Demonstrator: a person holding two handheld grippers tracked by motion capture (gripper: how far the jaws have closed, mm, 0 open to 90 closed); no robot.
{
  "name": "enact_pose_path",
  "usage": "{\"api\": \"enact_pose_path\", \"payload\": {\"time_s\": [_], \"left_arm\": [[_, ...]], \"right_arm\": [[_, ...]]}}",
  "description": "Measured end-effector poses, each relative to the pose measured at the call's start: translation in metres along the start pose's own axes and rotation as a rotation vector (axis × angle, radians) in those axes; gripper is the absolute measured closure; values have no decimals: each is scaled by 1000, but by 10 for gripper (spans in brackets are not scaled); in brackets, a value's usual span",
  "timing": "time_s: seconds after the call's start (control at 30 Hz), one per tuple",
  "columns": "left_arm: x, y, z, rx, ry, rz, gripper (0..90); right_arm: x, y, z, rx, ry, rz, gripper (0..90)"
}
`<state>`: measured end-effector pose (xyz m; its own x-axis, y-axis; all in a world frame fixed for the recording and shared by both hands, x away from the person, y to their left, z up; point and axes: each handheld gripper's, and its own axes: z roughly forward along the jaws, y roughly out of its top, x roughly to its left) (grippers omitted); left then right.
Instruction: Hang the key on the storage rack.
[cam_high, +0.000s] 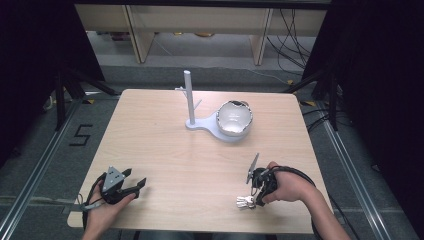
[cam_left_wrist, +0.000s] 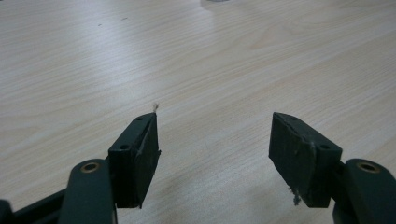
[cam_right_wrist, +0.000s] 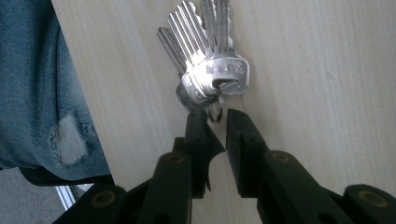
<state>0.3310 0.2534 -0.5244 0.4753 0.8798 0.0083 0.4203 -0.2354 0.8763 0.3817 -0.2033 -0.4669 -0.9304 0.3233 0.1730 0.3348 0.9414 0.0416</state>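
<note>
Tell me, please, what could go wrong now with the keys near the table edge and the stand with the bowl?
1. The right tongs are nearly closed around only the small ring of the keys. The thin ring may slip out when lifted.
2. The keys lie close to the near edge of the table. A push could send them over it.
3. The bowl sits on the base of the stand. A careless carry toward the pegs could bump it.
</note>
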Motion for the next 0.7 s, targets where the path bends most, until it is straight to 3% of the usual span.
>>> {"api": "enact_pose_path", "payload": {"time_s": [0.27, 0.4, 0.57, 0.6, 0.7], "left_arm": [[-1, 0, 0, 13, 3, 15, 326], [-2, 0, 0, 13, 4, 14, 326], [-2, 0, 0, 15, 4, 14, 325], [-2, 0, 0, 15, 4, 14, 325], [-2, 0, 0, 16, 3, 14, 324]], "right_arm": [[-1, 4, 2, 9, 8, -24, 889], [0, 4, -1, 16, 10, 17, 892], [0, 4, -3, 7, 14, 23, 893], [-1, 5, -4, 7, 24, 3, 894], [0, 6, -6, 10, 20, 20, 894]]}}
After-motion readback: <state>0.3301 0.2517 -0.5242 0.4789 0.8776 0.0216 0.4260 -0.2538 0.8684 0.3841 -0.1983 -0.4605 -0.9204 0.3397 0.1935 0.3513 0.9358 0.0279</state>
